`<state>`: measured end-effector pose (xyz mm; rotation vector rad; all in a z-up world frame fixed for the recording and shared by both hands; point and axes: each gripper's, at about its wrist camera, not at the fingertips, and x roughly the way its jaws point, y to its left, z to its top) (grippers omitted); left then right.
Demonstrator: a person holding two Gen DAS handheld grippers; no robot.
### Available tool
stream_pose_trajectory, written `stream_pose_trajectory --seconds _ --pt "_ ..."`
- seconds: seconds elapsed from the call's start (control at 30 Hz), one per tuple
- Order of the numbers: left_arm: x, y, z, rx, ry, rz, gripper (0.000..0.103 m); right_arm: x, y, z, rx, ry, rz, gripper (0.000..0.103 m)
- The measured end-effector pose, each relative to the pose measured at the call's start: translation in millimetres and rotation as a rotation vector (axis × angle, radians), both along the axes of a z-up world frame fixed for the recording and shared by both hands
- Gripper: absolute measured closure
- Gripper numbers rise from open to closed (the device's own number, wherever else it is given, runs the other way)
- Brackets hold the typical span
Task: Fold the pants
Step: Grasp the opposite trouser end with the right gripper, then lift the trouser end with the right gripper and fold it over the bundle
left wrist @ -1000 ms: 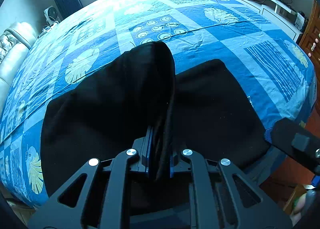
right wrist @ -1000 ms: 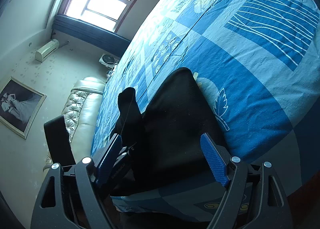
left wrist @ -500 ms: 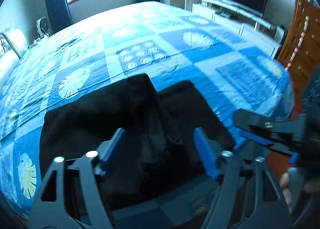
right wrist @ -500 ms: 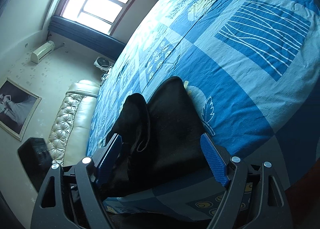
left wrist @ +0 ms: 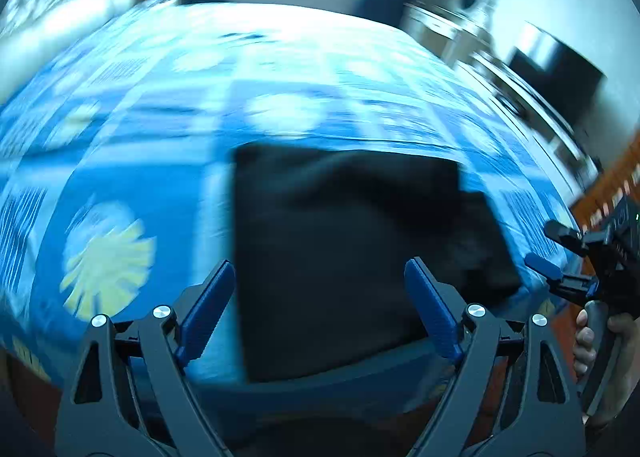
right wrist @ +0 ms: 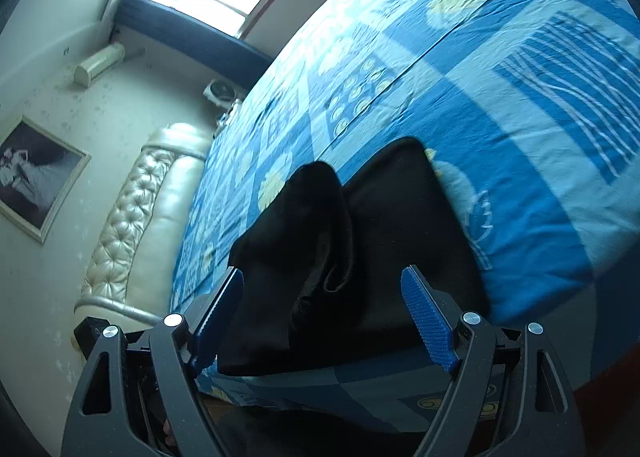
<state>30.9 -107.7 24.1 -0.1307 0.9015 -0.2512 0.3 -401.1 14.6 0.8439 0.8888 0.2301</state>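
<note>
Pants: the black pants (left wrist: 352, 257) lie folded in a dark block near the close edge of the bed (left wrist: 160, 145), on the blue patterned sheet.
Left gripper: the left gripper (left wrist: 320, 313) has its jaws spread wide and holds nothing.
Right gripper: the right gripper (right wrist: 328, 313) also has its jaws spread wide and holds nothing.
Which way: the pants lie straight ahead of both grippers and a little below them, framed between the blue pads in each view.
Touching or not: neither gripper looks to be touching the cloth, but the left view is blurry, so this is hard to be sure of.
Bump: in the right view a loose hump of cloth (right wrist: 316, 233) stands up on the left side of the block, with a curled edge hanging open. The right side lies flat.
Long way: the block seems to run away from the bed edge toward the window.
Nearer hand: the hump sits closer to the left pad of the right gripper, so the right gripper looks best placed to press it flat.
</note>
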Motion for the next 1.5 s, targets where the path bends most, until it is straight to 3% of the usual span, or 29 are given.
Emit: stream_pose_trajectory --seconds 0.2,0.37,0.4,0.43,0.53,0.63,0.83,1.0,1.23,1.5 --pt "-8.4 78.0 -14.5 -0.071 0.039 0.153 0.016 43.7 23.3 -21.1 -0.012 0.087 0.082 0.023" --pt "-17.7 107.4 -26.9 -0.115 0.069 0.199 0.016 65.5 43.9 -35.2 0.008 0.113 0.133 0.023" --pt "-19.0 109.9 -29.4 -0.119 0.073 0.201 0.016 67.5 46.5 -37.1 0.010 0.119 0.139 0.029" --pt "-20.0 111.0 -32.5 -0.121 0.079 0.200 0.016 69.2 50.2 -38.5 0.004 0.131 0.150 0.052" --pt "-23.4 113.0 -38.5 -0.127 0.092 0.193 0.016 72.9 69.7 -43.7 -0.067 0.169 0.204 0.082" --pt "-25.7 112.0 -43.7 -0.132 0.104 0.182 0.016 69.3 78.5 -32.1 -0.111 0.134 0.213 0.088" --pt "-25.3 108.7 -49.7 -0.135 0.119 0.170 0.016 51.4 74.5 34.4 -0.153 -0.030 0.199 0.090" --pt "-23.9 99.2 -49.6 -0.140 0.120 0.152 0.016 36.5 53.2 62.7 -0.174 -0.086 0.168 0.090" --pt "-20.0 76.8 -49.5 -0.124 0.127 0.109 0.016 30.7 9.9 42.6 -0.167 -0.040 0.100 0.090" --pt "-10.4 50.1 -54.7 -0.098 0.147 0.081 0.016 29.2 -19.3 -21.7 -0.094 0.070 0.063 0.090"
